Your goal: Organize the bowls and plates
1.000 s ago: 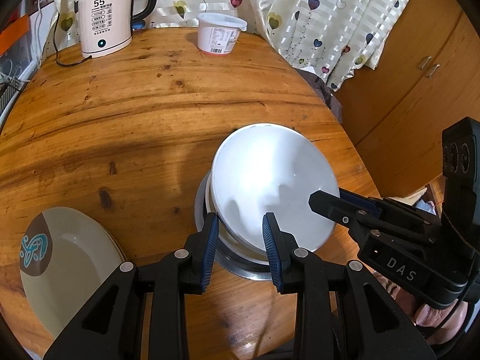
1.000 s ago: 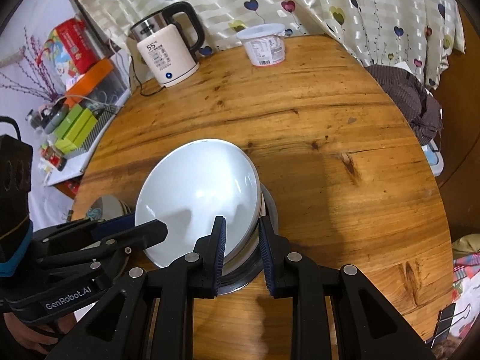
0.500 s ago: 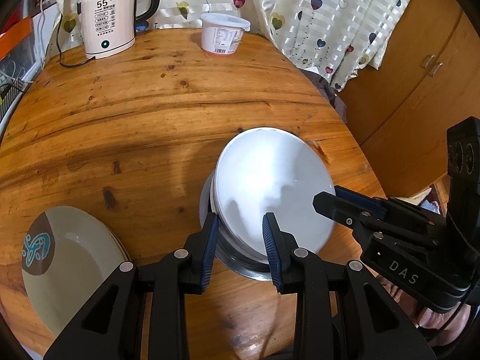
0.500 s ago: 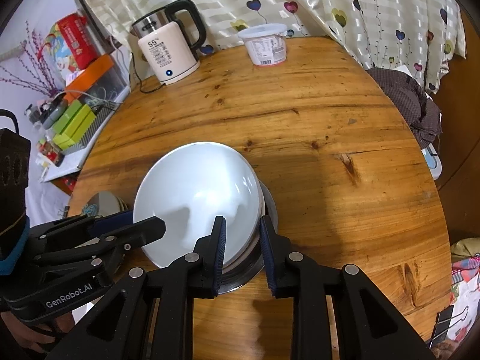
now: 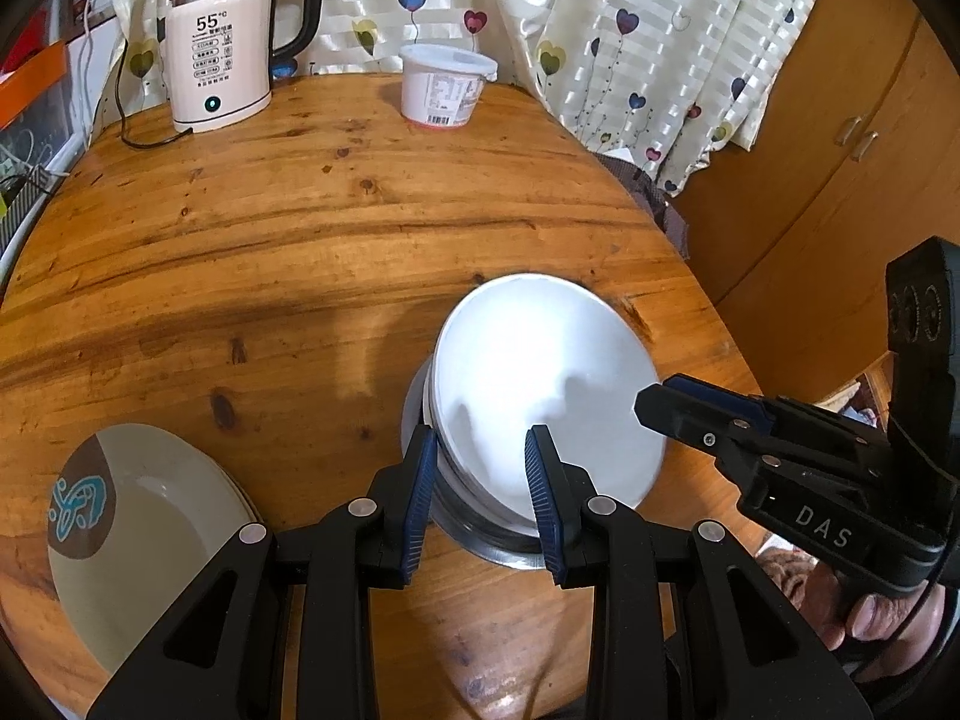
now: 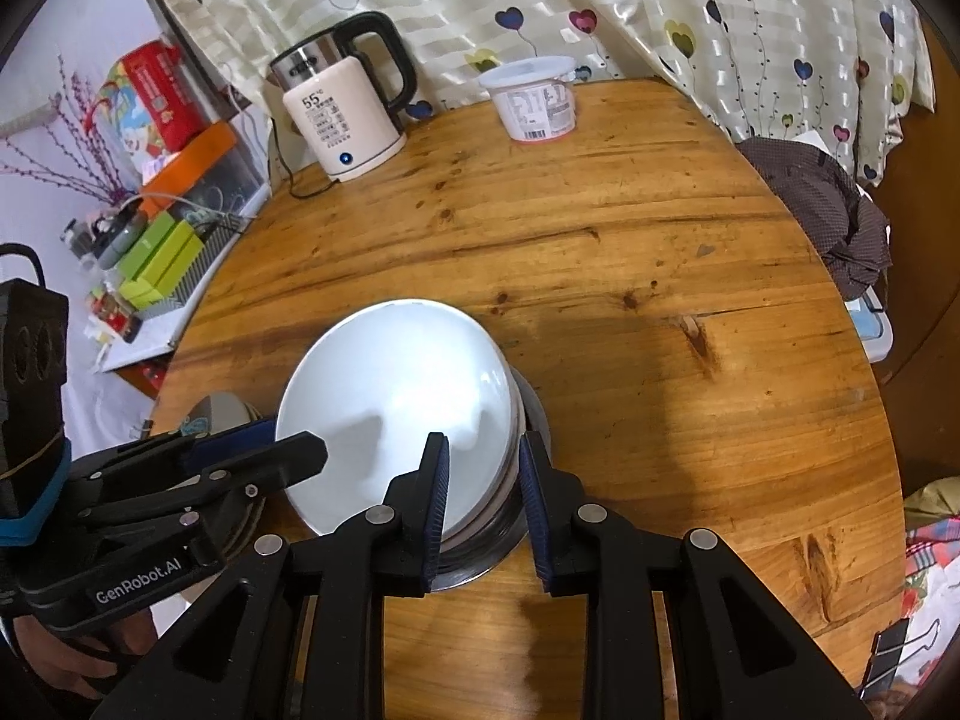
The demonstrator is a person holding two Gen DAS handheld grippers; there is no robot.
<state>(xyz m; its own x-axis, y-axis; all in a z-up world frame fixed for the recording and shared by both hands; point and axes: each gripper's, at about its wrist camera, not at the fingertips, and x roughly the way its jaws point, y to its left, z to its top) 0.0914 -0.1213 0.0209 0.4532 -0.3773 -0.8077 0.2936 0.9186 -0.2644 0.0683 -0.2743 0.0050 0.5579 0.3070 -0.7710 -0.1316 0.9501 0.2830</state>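
Two grippers flank the white plate (image 5: pixel 543 384), which sits tilted on the steel bowl (image 5: pixel 480 531) near the table's (image 5: pixel 312 240) front edge. Over the last second the plate has sunk lower onto the bowl. Left gripper (image 5: pixel 480 474) straddles the plate's rim, released; right gripper (image 6: pixel 483 489) likewise, unclenched. Stacking looks nearly done. Patterned plate (image 5: pixel 120 516) waits left of the bowl.

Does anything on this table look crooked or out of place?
Yes. The white plate sits tilted atop the stacked dishes on the metal dish, not flat. Both grippers flank its near edge, jaws apart.
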